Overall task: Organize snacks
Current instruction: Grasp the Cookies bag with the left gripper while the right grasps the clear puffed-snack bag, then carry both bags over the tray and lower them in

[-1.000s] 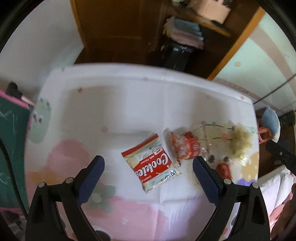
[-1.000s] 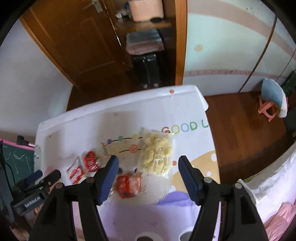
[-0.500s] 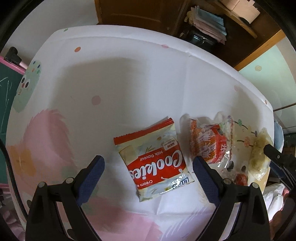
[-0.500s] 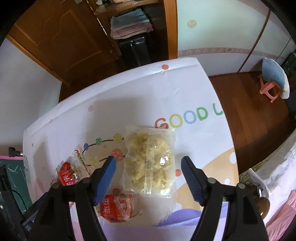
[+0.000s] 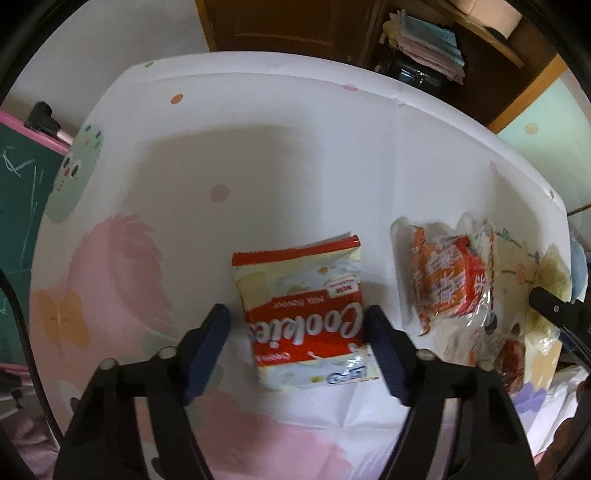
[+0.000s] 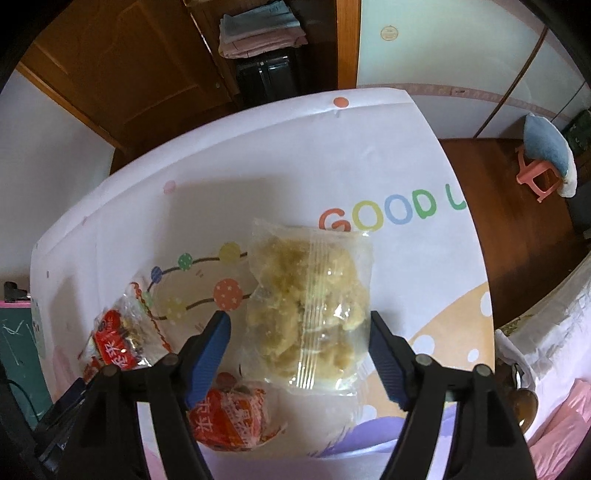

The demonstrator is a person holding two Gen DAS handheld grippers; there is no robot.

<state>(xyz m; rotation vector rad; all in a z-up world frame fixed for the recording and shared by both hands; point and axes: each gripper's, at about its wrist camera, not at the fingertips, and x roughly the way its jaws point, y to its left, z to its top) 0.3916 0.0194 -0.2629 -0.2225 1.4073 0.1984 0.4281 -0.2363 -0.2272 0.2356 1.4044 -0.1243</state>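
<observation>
A red and cream Cookies packet (image 5: 301,310) lies flat on the patterned tablecloth (image 5: 258,147). My left gripper (image 5: 297,328) is open and low over it, its blue fingers on either side of the packet's lower half. A clear bag of pale yellow snacks (image 6: 310,302) lies on the cloth. My right gripper (image 6: 297,332) is open, its fingers on either side of that bag. A red and orange snack bag (image 5: 450,277) lies right of the cookies; it also shows in the right wrist view (image 6: 118,343). Another red packet (image 6: 229,417) lies under my right gripper's left finger.
The table's far edge (image 6: 280,107) meets a brown wooden door (image 6: 122,62) and a shelf with folded cloths (image 6: 258,33). A green chalkboard (image 5: 18,206) stands at the left. A pink stool with a blue cushion (image 6: 546,155) stands on the wooden floor at the right.
Both grippers have come down closer to the table. The cookies packet now sits between my left fingers and the yellow snack bag between my right fingers. Both sets of fingers have narrowed somewhat.
</observation>
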